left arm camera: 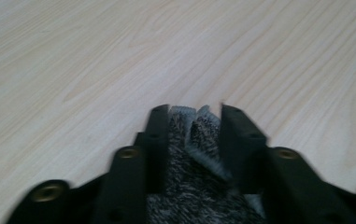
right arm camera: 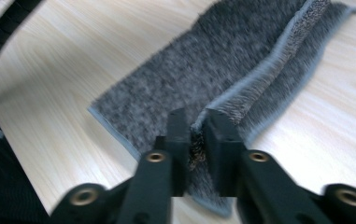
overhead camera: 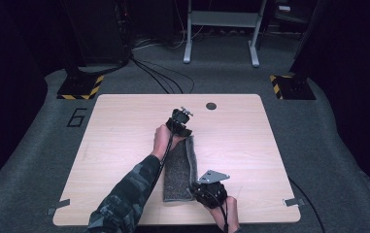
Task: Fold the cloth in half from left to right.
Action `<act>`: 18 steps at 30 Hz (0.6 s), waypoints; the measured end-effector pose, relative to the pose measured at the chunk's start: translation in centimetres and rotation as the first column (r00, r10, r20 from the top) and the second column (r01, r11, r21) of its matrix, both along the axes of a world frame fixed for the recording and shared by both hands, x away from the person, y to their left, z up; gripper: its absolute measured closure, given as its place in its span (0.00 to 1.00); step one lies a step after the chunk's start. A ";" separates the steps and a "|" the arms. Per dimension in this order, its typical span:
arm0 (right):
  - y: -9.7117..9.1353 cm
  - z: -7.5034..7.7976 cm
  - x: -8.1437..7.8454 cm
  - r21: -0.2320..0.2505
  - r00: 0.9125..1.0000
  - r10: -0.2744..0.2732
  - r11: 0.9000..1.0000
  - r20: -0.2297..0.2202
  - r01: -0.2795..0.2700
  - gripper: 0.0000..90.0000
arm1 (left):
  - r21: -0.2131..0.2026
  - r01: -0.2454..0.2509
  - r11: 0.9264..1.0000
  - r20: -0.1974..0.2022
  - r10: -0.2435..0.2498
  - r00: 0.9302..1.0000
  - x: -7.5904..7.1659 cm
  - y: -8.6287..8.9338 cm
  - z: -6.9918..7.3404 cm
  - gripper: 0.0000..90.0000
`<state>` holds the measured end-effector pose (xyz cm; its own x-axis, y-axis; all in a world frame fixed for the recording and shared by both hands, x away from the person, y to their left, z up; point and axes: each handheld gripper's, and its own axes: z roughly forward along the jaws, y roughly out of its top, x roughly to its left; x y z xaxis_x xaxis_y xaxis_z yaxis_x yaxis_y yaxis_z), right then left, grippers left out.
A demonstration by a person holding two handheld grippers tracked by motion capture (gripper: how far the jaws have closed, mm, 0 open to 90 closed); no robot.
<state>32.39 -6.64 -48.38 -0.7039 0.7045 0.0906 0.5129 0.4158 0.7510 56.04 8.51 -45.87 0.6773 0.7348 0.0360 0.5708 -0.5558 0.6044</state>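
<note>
A grey fuzzy cloth (overhead camera: pixel 177 170) lies as a long strip on the wooden table (overhead camera: pixel 124 126), its right edge folded up. My left gripper (overhead camera: pixel 186 132) is at the cloth's far end. In the left gripper view its jaws (left arm camera: pixel 195 112) stand apart, with the cloth (left arm camera: pixel 185 186) bunched loosely between them and a gap at the sides. My right gripper (overhead camera: pixel 195 187) is at the near right corner. In the right gripper view (right arm camera: pixel 196 116) its jaws sit close together, pinching the raised folded edge of the cloth (right arm camera: pixel 213 60).
A dark round hole (overhead camera: pixel 211 106) sits near the table's far edge. Bare wood surrounds the cloth on both sides. Beyond the table stand a grey metal frame (overhead camera: pixel 221 29), two bases with yellow-black stripes (overhead camera: pixel 80 87), and cables on the carpet.
</note>
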 end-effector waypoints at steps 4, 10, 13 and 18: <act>-1.4 -0.2 0.1 -0.013 0.999 -0.032 0.999 -0.021 0.032 0.66 | -0.042 -0.030 0.999 0.016 0.030 0.999 -0.3 1.0 0.9 0.40; -3.7 0.2 0.9 0.018 0.996 -0.090 0.996 -0.018 0.090 0.44 | -0.037 -0.070 0.997 0.041 0.072 0.997 -0.7 3.5 1.4 0.31; -3.9 0.6 1.5 0.035 0.995 -0.097 0.995 -0.011 0.098 0.40 | -0.010 -0.097 0.995 0.026 0.097 0.995 -0.8 5.0 0.9 0.30; -2.8 0.0 3.2 -0.013 0.995 -0.095 0.995 -0.011 0.095 0.36 | 0.032 -0.127 0.991 -0.005 0.127 0.992 -0.8 6.5 -1.0 0.30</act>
<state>35.62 -9.48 -48.42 -0.6324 0.7695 0.0894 0.5595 0.3738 0.7398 55.26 14.99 -46.83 0.5791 0.8133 0.0562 0.6421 -0.4974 0.5834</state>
